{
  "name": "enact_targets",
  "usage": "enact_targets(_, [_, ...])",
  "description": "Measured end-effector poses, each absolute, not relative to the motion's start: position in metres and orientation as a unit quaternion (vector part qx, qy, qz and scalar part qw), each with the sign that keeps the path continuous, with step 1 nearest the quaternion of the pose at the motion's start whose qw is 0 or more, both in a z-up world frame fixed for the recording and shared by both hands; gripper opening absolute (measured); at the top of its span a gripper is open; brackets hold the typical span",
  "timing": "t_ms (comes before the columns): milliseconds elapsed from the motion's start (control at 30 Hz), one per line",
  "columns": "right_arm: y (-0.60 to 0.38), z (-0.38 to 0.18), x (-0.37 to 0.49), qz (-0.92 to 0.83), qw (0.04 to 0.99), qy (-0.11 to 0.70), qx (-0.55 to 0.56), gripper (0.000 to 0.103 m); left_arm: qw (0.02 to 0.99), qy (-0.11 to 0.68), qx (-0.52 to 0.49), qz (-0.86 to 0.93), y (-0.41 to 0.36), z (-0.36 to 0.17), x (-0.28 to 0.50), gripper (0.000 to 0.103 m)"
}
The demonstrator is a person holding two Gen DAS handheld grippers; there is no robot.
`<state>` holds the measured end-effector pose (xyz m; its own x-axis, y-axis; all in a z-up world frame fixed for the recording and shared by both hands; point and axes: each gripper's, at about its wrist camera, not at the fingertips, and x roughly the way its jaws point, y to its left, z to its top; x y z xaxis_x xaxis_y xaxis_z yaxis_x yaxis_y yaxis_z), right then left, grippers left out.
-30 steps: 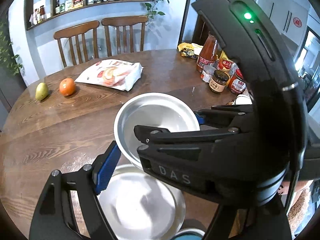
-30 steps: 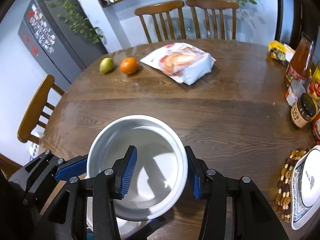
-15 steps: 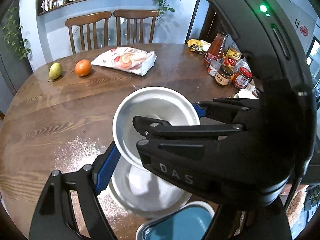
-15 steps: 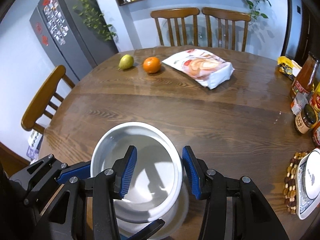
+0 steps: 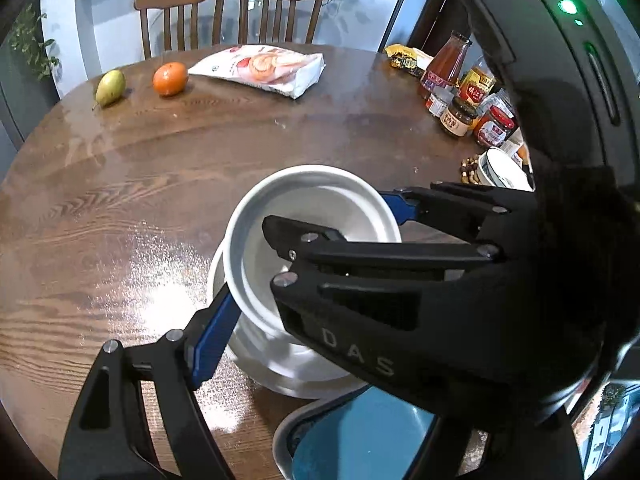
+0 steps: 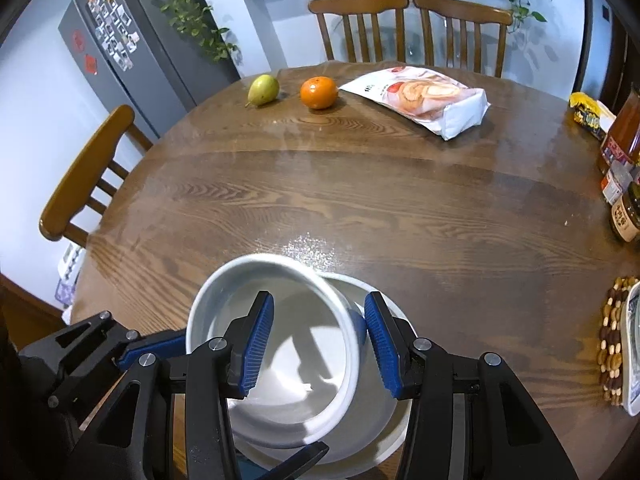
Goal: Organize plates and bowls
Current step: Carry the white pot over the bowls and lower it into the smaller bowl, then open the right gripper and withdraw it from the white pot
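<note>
A white bowl (image 5: 320, 208) (image 6: 280, 344) is held tilted just above a white plate (image 5: 248, 344) (image 6: 384, 432) on the wooden table (image 6: 360, 200). My right gripper (image 6: 316, 344) grips the bowl's right wall, one blue pad inside and one outside. My left gripper (image 5: 304, 272) has its blue pads against the bowl's outer rim on both sides. The right gripper's black body (image 5: 440, 300) hides the bowl's near part in the left wrist view.
A blue-lined tray (image 5: 360, 440) lies near the front edge. Jars and bottles (image 5: 460, 96), a patterned dish (image 6: 632, 352) on a beaded mat, a snack bag (image 6: 424, 96), an orange (image 6: 319, 92) and a pear (image 6: 262, 90) are on the table. Chairs stand behind and left.
Both grippers carried the bowl back toward me and down. It now hangs tilted right over the white plate, and the blue tray has come into view.
</note>
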<state>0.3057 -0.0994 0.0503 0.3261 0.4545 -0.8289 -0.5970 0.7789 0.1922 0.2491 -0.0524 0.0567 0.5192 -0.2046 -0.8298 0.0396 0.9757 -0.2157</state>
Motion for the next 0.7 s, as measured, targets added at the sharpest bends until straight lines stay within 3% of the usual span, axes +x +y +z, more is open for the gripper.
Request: enact_targets(700, [-0.096,0.026,0.301,0.323,0.795,0.509,-0.070,0.051,0.842,0.525,-0.094,-0.081,-0.054,0.038,0.250,0.076])
